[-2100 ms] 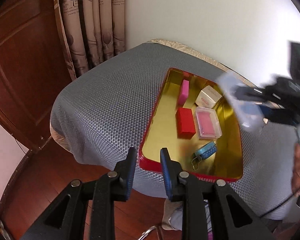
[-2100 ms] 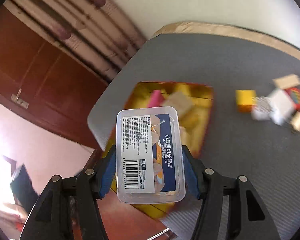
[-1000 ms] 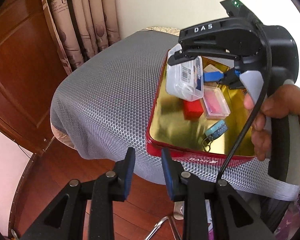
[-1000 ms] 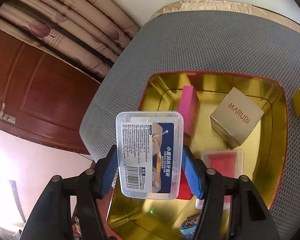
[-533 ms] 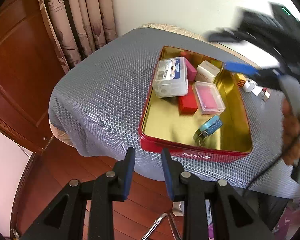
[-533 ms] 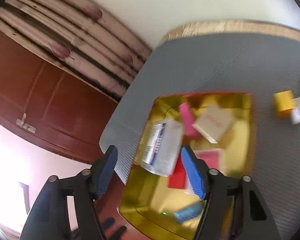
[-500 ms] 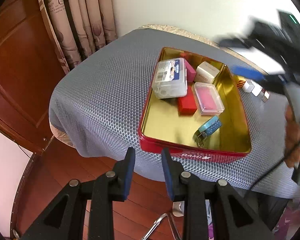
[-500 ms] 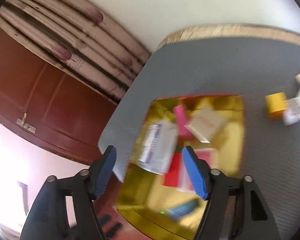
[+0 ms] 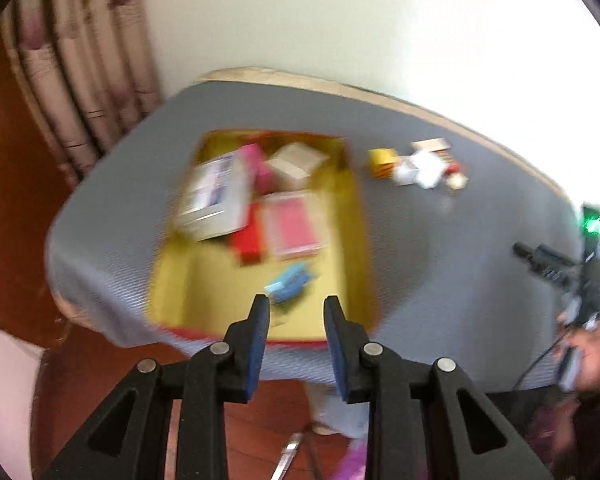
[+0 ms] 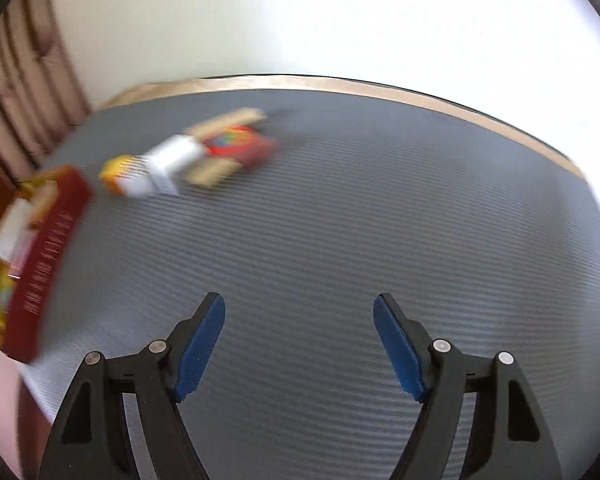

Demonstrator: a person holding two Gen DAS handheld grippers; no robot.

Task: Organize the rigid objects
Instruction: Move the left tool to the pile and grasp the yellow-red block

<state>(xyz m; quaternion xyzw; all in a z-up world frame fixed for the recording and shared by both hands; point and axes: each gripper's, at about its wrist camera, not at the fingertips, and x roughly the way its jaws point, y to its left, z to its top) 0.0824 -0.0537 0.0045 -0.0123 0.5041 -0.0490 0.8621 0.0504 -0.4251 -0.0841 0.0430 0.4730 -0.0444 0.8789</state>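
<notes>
Both my tongs empty, tin filling up

My right gripper [image 10: 299, 344] gapes wide over bare grey mat [image 10: 340, 240]; my left gripper [image 9: 296, 340] hangs narrow, nothing between its pads. One red tin [image 9: 364, 240], long axis running away from me, holds one clear box [image 9: 214, 196] lying lengthwise along its left wall. Loose pile [image 10: 196, 156] sits beside the tin, too blurred to count.

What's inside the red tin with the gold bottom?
In the tin: a clear labelled box, pink block, beige box, red block, pink case, blue keychain. Anything beneath them is hidden.
</notes>
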